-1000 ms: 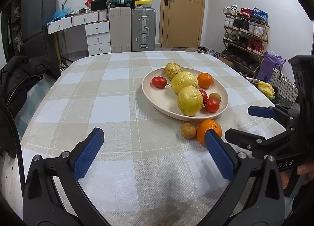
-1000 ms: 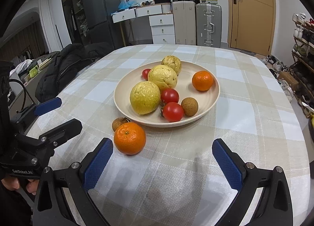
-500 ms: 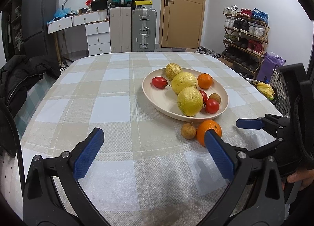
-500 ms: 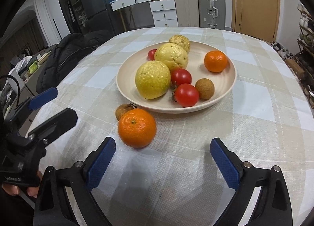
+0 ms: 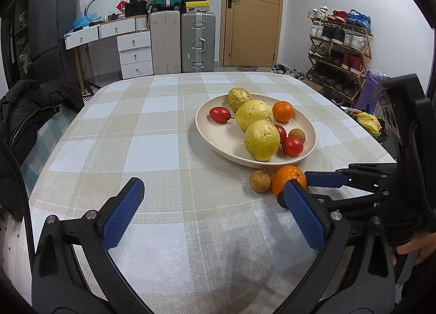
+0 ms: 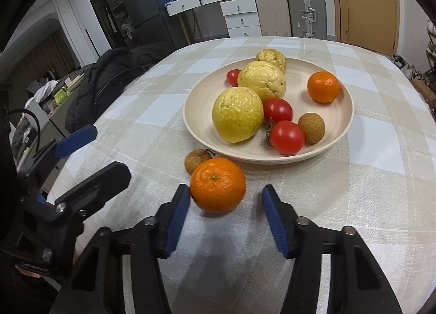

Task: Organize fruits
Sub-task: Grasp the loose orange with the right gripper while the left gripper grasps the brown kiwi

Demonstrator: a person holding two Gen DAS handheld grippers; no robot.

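Where it gaped wide before, the right gripper (image 6: 226, 202) is closing around the orange (image 6: 217, 184) (pads not yet pressing).

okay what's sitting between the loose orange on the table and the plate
A small brown longan-like fruit lies on the tablecloth between the loose orange and the plate rim, toward the orange's left. The right wrist view shows it best.

A round, glossy orange mandarin (image 6: 217, 185) sits stem-up on the checked cloth, just outside a shallow cream plate (image 6: 344, 134), touching a small brown longan (image 6: 196, 160). On the plate lie three wrinkled yellow fruits, three red tomatoes, another mandarin and another longan.
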